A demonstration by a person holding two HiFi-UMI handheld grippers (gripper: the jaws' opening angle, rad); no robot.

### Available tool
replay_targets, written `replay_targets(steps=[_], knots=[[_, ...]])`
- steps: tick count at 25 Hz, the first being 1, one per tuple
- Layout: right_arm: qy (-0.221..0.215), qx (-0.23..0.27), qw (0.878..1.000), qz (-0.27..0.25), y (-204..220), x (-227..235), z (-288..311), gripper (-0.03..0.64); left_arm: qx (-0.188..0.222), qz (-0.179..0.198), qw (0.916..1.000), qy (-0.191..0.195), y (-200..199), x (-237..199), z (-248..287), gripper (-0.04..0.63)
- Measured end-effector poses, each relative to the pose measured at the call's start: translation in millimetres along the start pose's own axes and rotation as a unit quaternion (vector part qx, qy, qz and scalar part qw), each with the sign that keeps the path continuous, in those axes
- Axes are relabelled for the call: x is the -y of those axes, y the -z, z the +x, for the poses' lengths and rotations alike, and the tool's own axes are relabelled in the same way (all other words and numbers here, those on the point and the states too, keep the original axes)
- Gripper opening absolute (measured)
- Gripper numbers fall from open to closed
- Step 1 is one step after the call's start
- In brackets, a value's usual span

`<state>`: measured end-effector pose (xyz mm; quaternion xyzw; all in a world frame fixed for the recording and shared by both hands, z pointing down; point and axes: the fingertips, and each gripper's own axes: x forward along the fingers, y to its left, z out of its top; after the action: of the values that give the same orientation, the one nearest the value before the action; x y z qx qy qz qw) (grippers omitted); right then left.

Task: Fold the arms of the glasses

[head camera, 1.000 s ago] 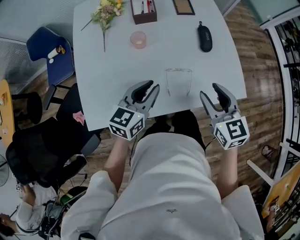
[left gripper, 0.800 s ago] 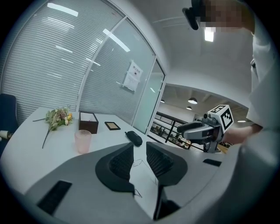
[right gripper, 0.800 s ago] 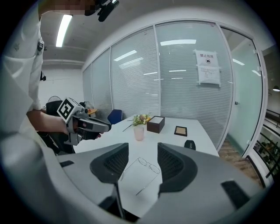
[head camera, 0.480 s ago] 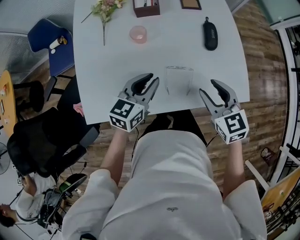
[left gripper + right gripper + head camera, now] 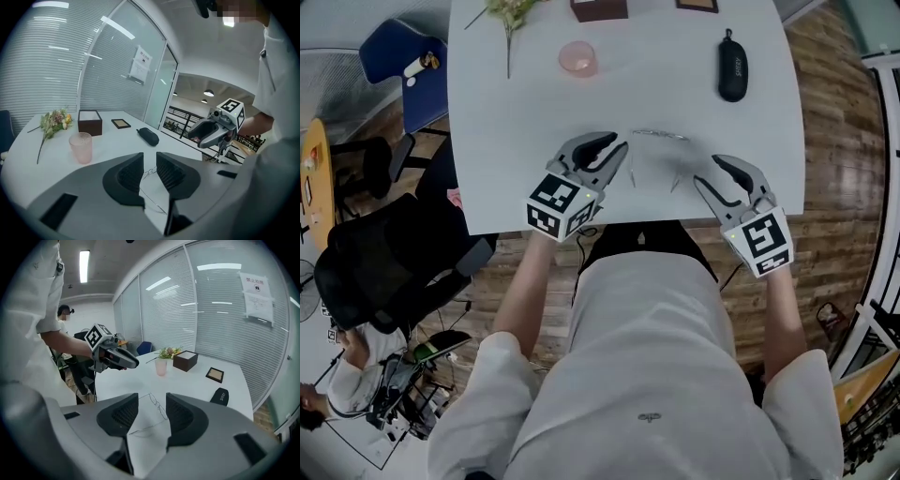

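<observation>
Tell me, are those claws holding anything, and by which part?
Nothing is held: the left gripper and right gripper both have jaws apart, either side of the glasses.

The glasses [image 5: 658, 134] have a thin wire frame and clear lenses. They rest on the white surface [image 5: 525, 112] close to its near edge, roughly midway between left and right. Both arms are open, running from the front piece on the far side toward the near edge.
</observation>
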<state>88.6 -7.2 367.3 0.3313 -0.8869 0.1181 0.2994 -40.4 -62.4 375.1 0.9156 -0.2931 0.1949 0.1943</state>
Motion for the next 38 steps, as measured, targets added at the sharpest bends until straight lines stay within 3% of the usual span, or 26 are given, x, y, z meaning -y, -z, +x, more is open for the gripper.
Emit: replay_targets(steps=[14, 24, 38], knots=[[-0.084, -0.056, 0.988, -0.121, 40.4, -7.9, 37.3, 0.189, -0.073, 0.048, 0.9962, -0.001, 31.6, -6.9, 36.2, 0.081], [-0.108, -0.099, 0.971, -0.189, 62.2, -12.6, 54.9, 0.183, -0.127, 0.091, 0.9873, 0.028, 53.0, -12.0, 61.6, 0.061], [-0.125, -0.136, 0.954, -0.235, 84.9, -18.2, 64.9, 0.173, -0.186, 0.155, 0.9684, 0.059, 81.3, -20.9, 82.9, 0.060]])
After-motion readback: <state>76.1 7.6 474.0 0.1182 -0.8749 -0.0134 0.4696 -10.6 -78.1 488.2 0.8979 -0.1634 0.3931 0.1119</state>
